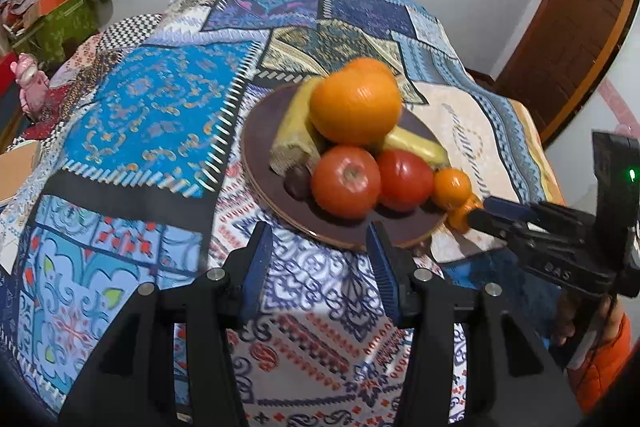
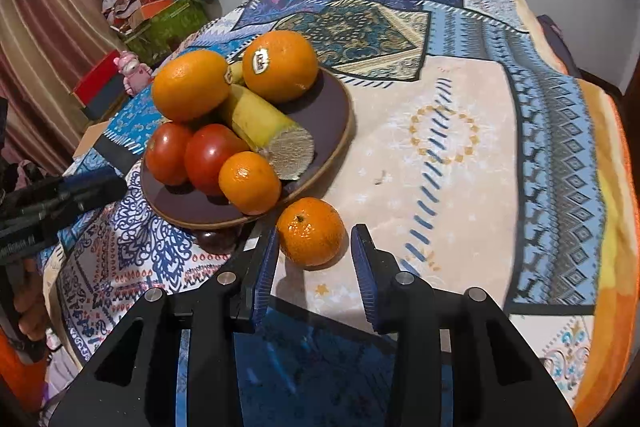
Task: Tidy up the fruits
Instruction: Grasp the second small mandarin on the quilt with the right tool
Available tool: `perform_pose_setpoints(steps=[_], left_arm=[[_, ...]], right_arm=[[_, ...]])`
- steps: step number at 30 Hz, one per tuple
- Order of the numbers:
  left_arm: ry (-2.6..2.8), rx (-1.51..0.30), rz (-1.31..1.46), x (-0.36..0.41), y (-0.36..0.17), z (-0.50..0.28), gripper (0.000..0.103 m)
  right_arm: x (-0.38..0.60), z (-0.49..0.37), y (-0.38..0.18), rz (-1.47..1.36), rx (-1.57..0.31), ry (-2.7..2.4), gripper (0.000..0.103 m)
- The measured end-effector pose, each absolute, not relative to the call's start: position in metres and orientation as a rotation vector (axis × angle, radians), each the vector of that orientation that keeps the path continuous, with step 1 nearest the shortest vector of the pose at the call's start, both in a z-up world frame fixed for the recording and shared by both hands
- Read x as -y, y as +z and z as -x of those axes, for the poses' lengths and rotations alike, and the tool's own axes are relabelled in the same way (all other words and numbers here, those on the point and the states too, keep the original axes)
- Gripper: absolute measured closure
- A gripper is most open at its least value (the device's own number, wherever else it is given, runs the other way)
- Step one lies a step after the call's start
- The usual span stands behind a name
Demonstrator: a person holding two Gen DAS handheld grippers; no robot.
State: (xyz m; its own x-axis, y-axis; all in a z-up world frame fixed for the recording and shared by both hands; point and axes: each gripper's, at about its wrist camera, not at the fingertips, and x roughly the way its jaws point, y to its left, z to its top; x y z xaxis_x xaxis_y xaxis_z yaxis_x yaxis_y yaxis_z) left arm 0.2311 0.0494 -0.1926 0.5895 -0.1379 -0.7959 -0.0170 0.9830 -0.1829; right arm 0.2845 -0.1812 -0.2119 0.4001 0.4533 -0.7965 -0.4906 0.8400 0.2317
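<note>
1. Right wrist view: right gripper [image 2: 314,247] spread, its pads either side of a small mandarin [image 2: 311,231] lying on the patterned cloth [image 2: 460,131] just beside the brown plate [image 2: 340,107]; no pad visibly presses it.
2. Plate holds two oranges [image 2: 191,85], two tomatoes [image 2: 212,155], a banana [image 2: 256,121] and another mandarin [image 2: 250,182].
3. Left wrist view: left gripper [image 1: 320,241] spread and empty, near the plate's front rim.
</note>
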Motion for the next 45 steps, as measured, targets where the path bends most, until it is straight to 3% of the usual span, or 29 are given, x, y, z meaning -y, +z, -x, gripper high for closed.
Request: perform_pose_setpoints(steps=[11,18,41,43,45], left_arm=[[-0.148,-1.002,0.133,-0.007,-0.209,-0.232,0.055],[-0.149,-1.028,0.1,0.021,-0.215,-0.234,0.067],[-0.008,-1.057,0.04,0.057,-0.235,-0.261,0.067],[-0.003,-1.054,0.052,0.056,-0.235,-0.261,0.07],[0.009,-1.049,0.062,0.053,-0.234,-0.261,0.08]], right_arm=[[0.176,-0.285,-0.223,0.064,-1.011,0.603,0.067],[0.198,-0.275,-0.21,0.013,-0.961,0.605,0.067],[0.238,-0.27,-0.213,-0.143,-0.931,0.667,0.067],[0.236,-0.269,-0.212,-0.14,-0.932,0.67,0.067],[0.235,-0.268,-0.211,-0.134,-0.931,0.671,0.067]])
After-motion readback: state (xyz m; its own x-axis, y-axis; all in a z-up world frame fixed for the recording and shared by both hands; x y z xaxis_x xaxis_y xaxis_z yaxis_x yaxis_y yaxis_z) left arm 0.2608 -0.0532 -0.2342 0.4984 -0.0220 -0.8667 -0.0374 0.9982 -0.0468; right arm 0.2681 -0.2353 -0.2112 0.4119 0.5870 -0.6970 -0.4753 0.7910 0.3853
